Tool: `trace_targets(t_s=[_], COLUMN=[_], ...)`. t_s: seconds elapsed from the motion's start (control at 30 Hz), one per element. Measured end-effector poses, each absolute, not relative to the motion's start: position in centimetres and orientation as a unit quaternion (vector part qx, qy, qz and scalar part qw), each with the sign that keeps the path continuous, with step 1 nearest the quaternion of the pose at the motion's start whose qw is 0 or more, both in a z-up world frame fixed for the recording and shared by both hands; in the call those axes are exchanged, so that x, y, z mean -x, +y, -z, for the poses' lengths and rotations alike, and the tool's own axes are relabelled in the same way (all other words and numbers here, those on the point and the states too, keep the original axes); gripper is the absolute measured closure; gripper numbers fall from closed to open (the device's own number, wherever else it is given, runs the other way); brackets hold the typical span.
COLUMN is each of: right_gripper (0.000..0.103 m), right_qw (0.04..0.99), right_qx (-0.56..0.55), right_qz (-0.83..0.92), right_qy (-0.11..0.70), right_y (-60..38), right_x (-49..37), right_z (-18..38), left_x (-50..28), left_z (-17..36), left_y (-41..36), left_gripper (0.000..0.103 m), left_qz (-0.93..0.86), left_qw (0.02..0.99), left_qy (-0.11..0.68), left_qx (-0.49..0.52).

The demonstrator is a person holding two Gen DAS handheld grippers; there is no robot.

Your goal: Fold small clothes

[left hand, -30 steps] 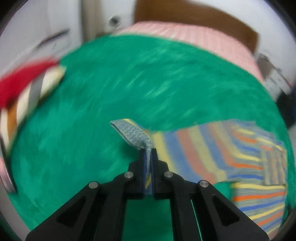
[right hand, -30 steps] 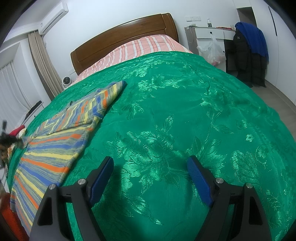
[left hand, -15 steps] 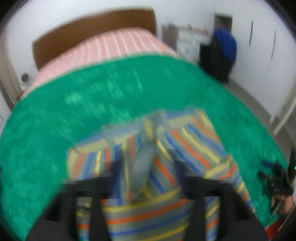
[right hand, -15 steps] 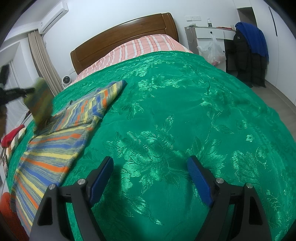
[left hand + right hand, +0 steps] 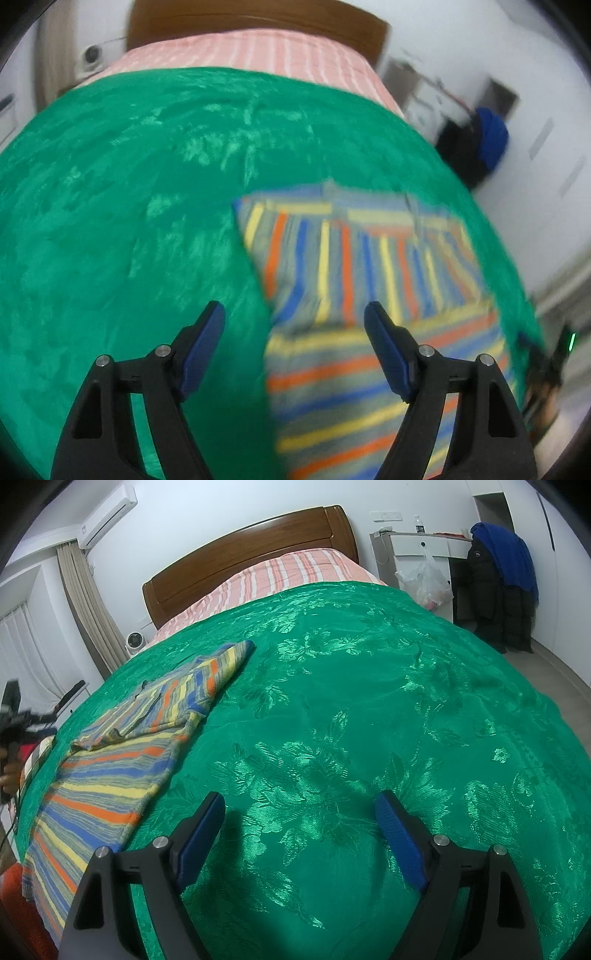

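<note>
Green bedspread (image 5: 369,701) w/ striped top (image 5: 122,760); no legible text; both jaws apart, empty.

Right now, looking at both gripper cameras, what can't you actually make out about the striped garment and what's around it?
- Striped garment: left wrist view is motion-blurred, so fold edges are unclear; its near end runs off the bottom edge.
- Striped garment, right wrist view: its near end is cut off at the lower left edge.
- Left gripper, right wrist view: blurred at the left edge, its fingers unreadable.
- Red item: mostly cut off, unidentifiable.
</note>
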State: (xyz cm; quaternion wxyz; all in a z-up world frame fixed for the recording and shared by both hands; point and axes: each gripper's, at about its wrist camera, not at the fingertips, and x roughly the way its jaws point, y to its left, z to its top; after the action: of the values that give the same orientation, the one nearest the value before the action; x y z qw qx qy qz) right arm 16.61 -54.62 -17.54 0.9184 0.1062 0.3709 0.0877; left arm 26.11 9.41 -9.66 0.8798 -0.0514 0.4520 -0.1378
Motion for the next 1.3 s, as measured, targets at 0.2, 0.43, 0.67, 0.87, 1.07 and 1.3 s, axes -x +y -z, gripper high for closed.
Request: trace_targets(t_s=[0.2, 0.43, 0.67, 0.87, 1.07, 1.3], right_gripper=[0.020, 0.020, 0.020, 0.020, 0.020, 0.020], right_qw=[0.919, 0.919, 0.919, 0.919, 0.919, 0.920], right_qx=[-0.105, -0.099, -0.102, -0.104, -0.104, -0.103], right_qz=[-0.086, -0.082, -0.084, -0.085, -0.084, -0.083], right_qy=[0.371, 0.372, 0.371, 0.370, 0.370, 0.368], right_y=[-54.5, -54.2, -54.3, -54.3, -54.3, -54.3], right_x=[-16.6, -16.7, -16.7, -16.6, -16.6, -16.5], right_z=[17.5, 17.7, 17.7, 17.7, 17.7, 17.6], left_x=[-25.8, -25.5, -23.7, -19.1, -15.5, -14.2], left_z=[14.0, 16.4, 16.2, 14.3, 13.7, 18.7], left_y=[5.5, 8.1, 8.5, 11.3, 15.6, 19.5], left_gripper=[0.031, 0.098, 0.077, 0.030, 0.009, 0.000], left_qz=[0.096, 0.017, 0.004, -0.014, -0.065, -0.076], left_qw=[0.875, 0.901, 0.900, 0.900, 0.912, 0.917], left_qy=[0.468, 0.432, 0.433, 0.436, 0.405, 0.386], left_qx=[-0.079, -0.032, -0.046, 0.005, 0.021, 0.064])
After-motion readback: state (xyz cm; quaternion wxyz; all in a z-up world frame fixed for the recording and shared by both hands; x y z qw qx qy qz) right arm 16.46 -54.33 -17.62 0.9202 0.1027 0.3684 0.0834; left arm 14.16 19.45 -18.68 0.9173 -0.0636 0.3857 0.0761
